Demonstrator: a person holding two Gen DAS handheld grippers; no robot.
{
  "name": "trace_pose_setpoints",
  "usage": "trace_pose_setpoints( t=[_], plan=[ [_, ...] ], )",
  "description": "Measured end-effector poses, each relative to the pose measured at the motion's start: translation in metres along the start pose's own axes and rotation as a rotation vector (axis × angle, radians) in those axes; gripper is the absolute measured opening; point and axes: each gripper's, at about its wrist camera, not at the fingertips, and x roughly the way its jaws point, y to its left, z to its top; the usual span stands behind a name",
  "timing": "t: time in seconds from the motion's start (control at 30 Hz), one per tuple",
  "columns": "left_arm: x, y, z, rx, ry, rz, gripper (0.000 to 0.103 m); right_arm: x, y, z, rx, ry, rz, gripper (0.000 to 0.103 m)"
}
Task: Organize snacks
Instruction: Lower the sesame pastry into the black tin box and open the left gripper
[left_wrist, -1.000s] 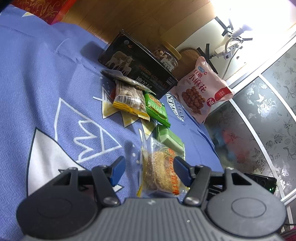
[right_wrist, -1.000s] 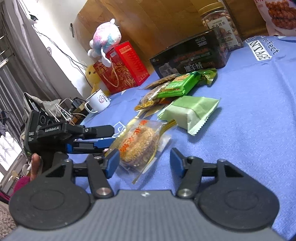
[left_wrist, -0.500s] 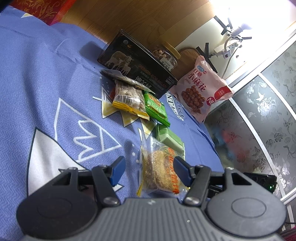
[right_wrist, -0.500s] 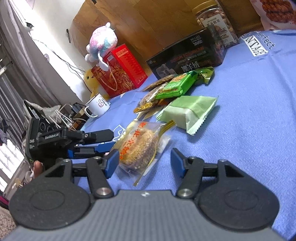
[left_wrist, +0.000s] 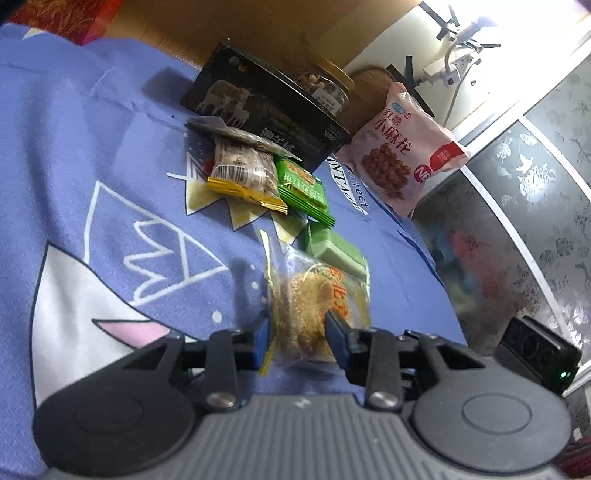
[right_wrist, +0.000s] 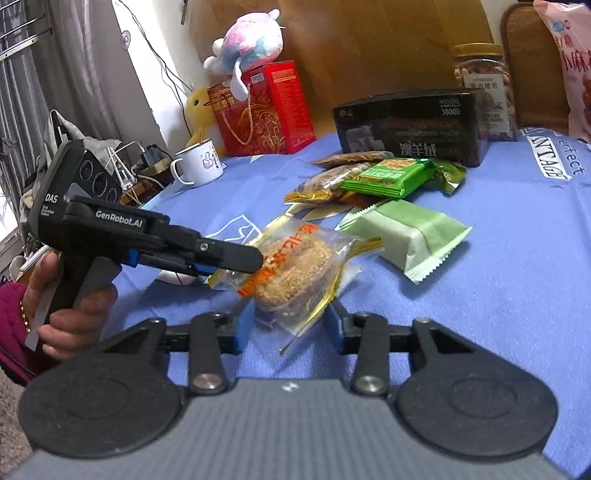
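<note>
A: Right wrist view first, biggest to smallest: what's there?

B: Blue patterned cloth (right_wrist: 517, 258) over the table. At the far edge stand a red gift box (right_wrist: 264, 110) on the left, a black box (right_wrist: 410, 127) in the middle, a nut jar (right_wrist: 484, 85) behind it and a pink snack bag (right_wrist: 569, 66) at the right.

A: And the loose snacks?

B: A pale green packet (right_wrist: 410, 236) lies right of centre. Beyond it sit a bright green bar (right_wrist: 388, 177) and a yellow-edged packet (right_wrist: 325, 182), touching each other. Nearest is the clear-wrapped sesame cake (right_wrist: 295, 269).

A: Where is that cake against each gripper?

B: In the left wrist view the left gripper (left_wrist: 298, 334) has narrowed onto the sesame cake (left_wrist: 314, 314), both blue pads pressing the wrapper. In the right wrist view it reaches in from the left. The right gripper (right_wrist: 288, 326) sits at the cake's near end, partly spread, the wrapper between its pads; whether they grip it I cannot tell.

A: Anything smaller?

B: A white mug (right_wrist: 199, 168) at the far left.
</note>
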Motion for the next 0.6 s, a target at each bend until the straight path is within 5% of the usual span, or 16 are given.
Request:
trace_pose_setpoints(
  t=[0.27,0.6],
  plan=[
    [-0.011,-0.014,0.028,0.034,-0.048,-0.031,0.029,-0.004,-0.005,0.025,0.002,-0.065,0.019,0.033],
    [0.014,-0.043,0.126,0.114,-0.174,0.011,0.029,0.015,-0.042,0.11,-0.062,-0.182,-0.012,0.033]
  ],
)
